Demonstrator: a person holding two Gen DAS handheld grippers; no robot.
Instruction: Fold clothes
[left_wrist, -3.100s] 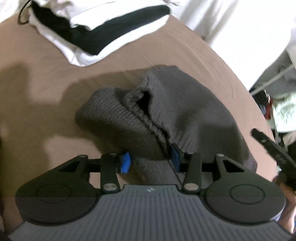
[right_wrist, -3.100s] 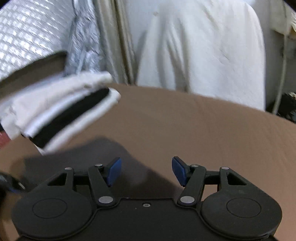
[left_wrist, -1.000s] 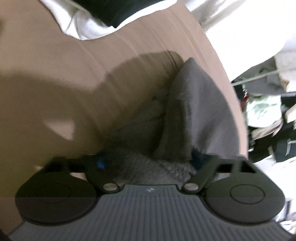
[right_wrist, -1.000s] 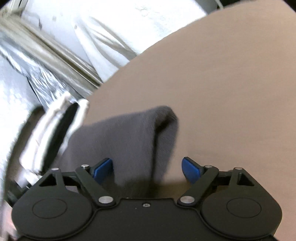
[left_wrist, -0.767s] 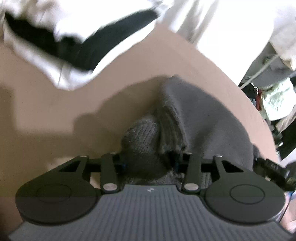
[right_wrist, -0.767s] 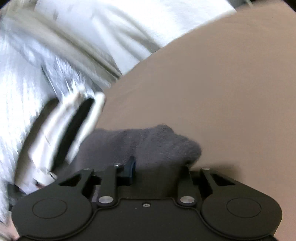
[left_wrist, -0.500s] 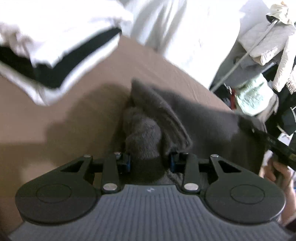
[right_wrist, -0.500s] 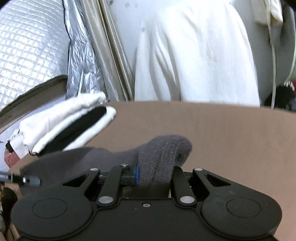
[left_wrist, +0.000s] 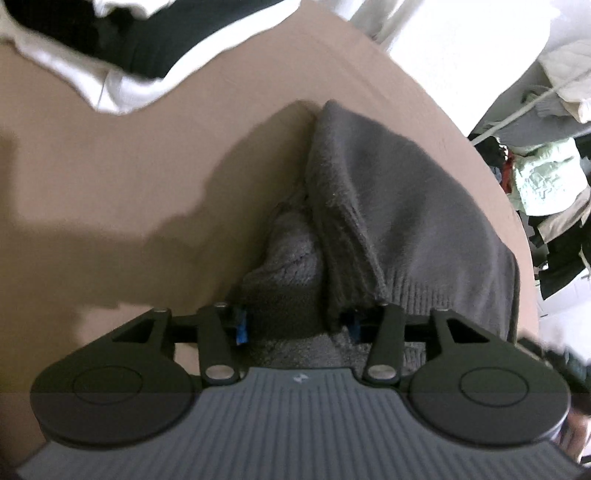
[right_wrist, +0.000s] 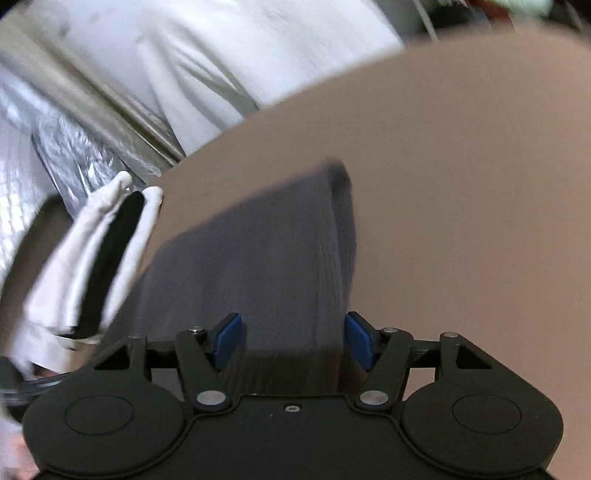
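Tabletop (left_wrist: 110, 177) carries our grey knit sweater (left_wrist: 399, 214), bunched between the left gripper (left_wrist: 297, 325) and right gripper (right_wrist: 291, 338), whose jaws have just been opening and now stand apart around it where half a second earlier both clamped it, so the fold may spring loose

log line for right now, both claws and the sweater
left claw: just opening, grey sweater between pads, grip unclear | right claw: just opened, open around grey sweater

Dark grey sweater (left_wrist: 399, 206) on tan surface (left_wrist: 147, 177).
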